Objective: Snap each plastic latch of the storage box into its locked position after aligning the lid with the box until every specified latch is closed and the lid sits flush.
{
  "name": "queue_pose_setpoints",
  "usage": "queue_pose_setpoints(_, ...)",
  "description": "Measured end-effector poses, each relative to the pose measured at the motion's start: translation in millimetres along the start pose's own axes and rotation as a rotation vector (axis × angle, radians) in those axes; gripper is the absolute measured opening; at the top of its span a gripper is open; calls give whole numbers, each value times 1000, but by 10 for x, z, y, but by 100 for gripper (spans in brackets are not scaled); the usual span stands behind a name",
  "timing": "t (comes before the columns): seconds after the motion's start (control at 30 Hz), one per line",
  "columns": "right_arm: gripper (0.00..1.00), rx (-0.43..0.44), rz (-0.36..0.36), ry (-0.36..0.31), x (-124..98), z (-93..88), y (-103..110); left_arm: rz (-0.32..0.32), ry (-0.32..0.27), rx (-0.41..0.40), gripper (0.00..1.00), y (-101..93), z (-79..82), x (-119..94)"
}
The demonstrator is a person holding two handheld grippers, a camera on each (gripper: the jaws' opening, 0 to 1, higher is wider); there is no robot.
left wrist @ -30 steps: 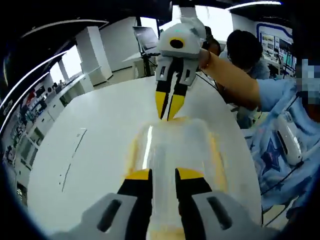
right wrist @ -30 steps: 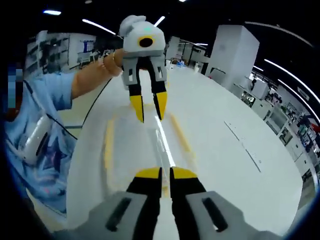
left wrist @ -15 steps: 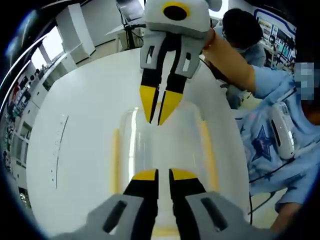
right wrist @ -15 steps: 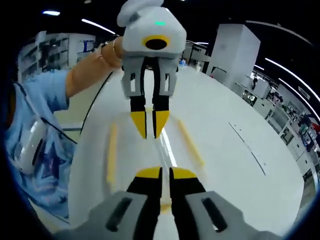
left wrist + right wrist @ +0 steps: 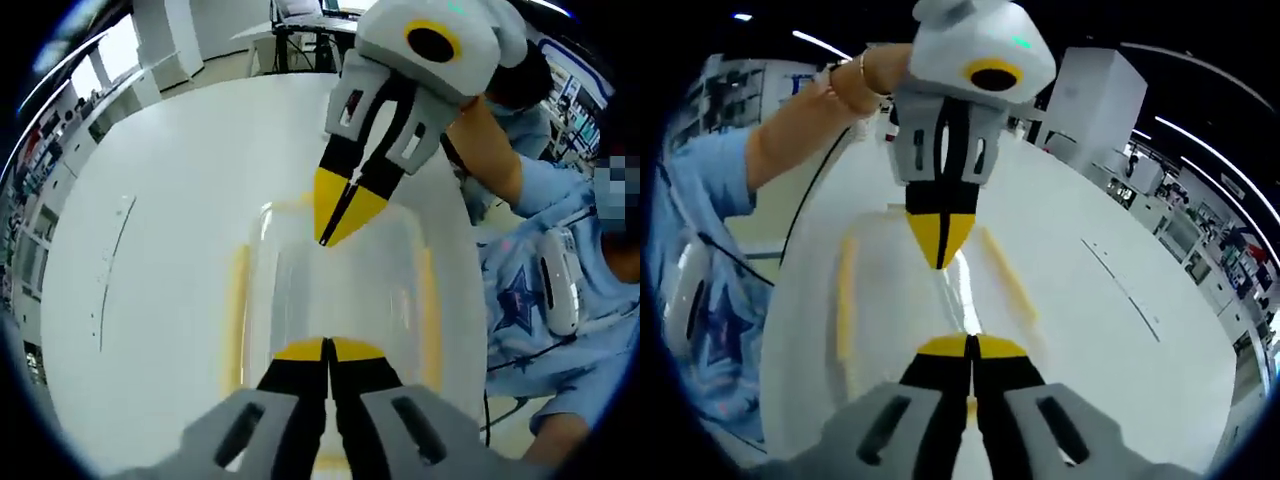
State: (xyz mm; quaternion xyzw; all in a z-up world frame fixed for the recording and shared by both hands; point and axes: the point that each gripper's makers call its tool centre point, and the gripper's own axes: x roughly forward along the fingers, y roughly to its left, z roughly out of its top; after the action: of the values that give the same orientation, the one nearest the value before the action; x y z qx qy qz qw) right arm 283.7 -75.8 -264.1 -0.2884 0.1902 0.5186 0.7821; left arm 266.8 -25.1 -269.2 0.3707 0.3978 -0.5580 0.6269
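Working over the clear storage box [image 5: 330,290] with both jaw pairs pressed together and gripping nothing, you have the left hand-held gripper [image 5: 327,352] and the right hand-held gripper [image 5: 969,349] facing each other above its lid, which lies out on the white bench [image 5: 170,210] near the edge by your body. Expect thin, light, slippery plastic that will skate if pushed sideways. Press down on the yellow latches [image 5: 237,310] along the long sides, steadying the lid's rim opposite.

Clear storage box [image 5: 330,290] with yellow latches [image 5: 237,305] along its sides, on a white table [image 5: 170,230]. Left gripper [image 5: 328,352] and right gripper [image 5: 969,348]: black jaws with yellow tips, grey bodies. Person's sleeve [image 5: 545,195] light blue; apron [image 5: 520,310] blue with a dark star pattern.
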Motion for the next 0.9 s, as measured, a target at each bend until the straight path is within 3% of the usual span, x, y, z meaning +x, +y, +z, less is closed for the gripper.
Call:
queue_pose_setpoints(0.37,0,144,-24,-112,-79,-107,-129,28,54,-9,0,-12,3,20)
queue_pose_setpoints(0.63,0,197,-46,-178,-161,-176,-201,25,56,-15,0,-10,6,23)
queue_pose_setpoints(0.73,0,201,-94,-195,-236,-249,-289,31,55,-8,0,-12,4,22)
queue_pose_setpoints(0.8,0,248,-49,-245,-252,-233,-247,33,58,-5,0,-11,5,19)
queue_pose_setpoints(0.9,0,265,-42,-288,-283,-254,-273,34,67,-7,0,-11,7,18)
